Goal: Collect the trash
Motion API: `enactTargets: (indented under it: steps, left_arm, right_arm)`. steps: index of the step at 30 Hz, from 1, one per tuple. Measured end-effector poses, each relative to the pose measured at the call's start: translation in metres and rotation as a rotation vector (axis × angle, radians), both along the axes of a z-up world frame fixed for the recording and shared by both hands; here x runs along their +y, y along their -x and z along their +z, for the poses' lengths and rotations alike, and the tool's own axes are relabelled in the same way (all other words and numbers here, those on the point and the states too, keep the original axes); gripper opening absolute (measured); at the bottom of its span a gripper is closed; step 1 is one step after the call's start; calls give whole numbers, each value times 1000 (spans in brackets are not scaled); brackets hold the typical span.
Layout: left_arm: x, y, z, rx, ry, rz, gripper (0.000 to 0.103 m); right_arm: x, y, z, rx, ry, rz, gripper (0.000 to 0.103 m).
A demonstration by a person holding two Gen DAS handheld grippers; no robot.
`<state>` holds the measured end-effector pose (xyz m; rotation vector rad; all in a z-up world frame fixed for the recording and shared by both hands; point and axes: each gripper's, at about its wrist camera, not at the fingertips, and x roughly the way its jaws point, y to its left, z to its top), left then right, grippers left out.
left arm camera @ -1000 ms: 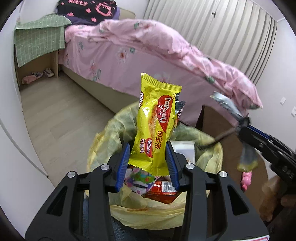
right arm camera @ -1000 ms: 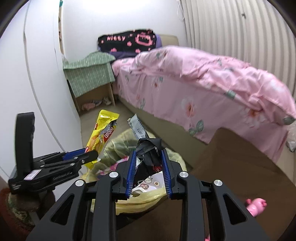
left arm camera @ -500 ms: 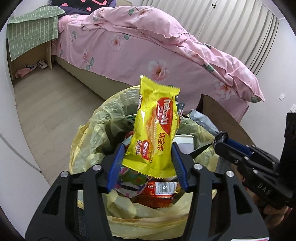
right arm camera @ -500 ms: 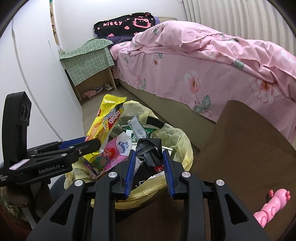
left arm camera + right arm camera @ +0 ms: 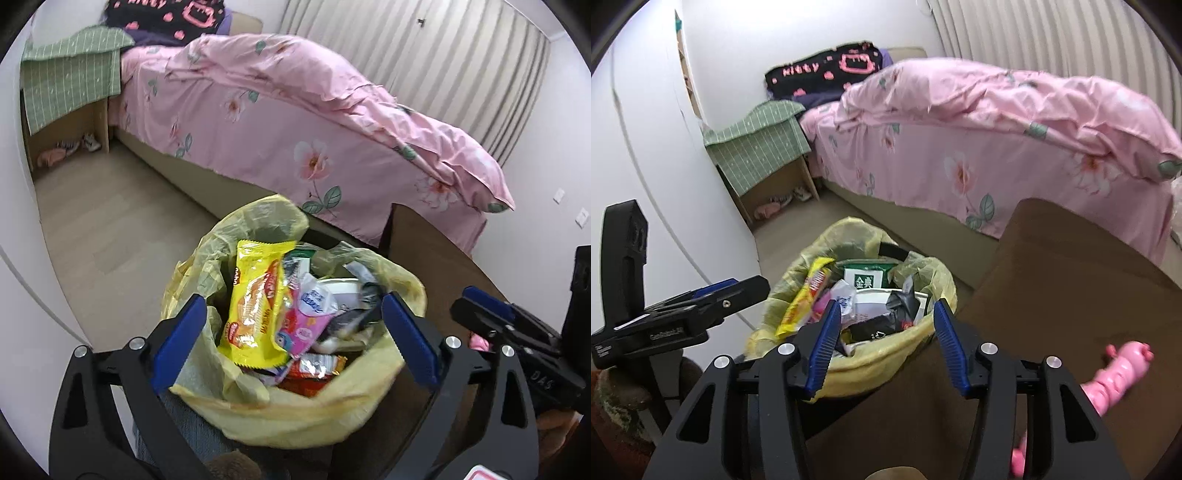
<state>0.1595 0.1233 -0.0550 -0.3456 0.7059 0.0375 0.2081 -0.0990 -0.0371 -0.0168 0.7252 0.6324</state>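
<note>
Here the left claw stands wide apart; its jaws have just been opening and nothing is pressed between them. The yellow snack packet now lies loose in the trash bin, leaning on the yellow bag that lines it, among other wrappers. The right claw is also apart, its jaws just opened, and it grips nothing. Below it, inside the same bin, lies a black wrapper, next to a green and white box. The bin stands just beside a brown bench. On the bench, to the right, lies a pink toy. Farther away is a bed with a pink flowered cover, and beside it a small wooden cabinet under a green checked cloth.
</note>
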Motion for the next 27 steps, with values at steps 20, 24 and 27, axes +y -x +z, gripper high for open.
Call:
enactTargets:
  steps: [20, 24, 27]
  left_arm:
    - [-113, 161, 62, -179, -305, -120, 91]
    - [-119, 169, 63, -172, -313, -120, 91]
    - [-119, 177, 66, -178, -316, -115, 91]
  right_arm:
    - [-113, 212, 44, -163, 37, -336, 50]
    - [-114, 228, 40, -149, 18, -349, 50]
    - [-114, 236, 38, -146, 14, -339, 50]
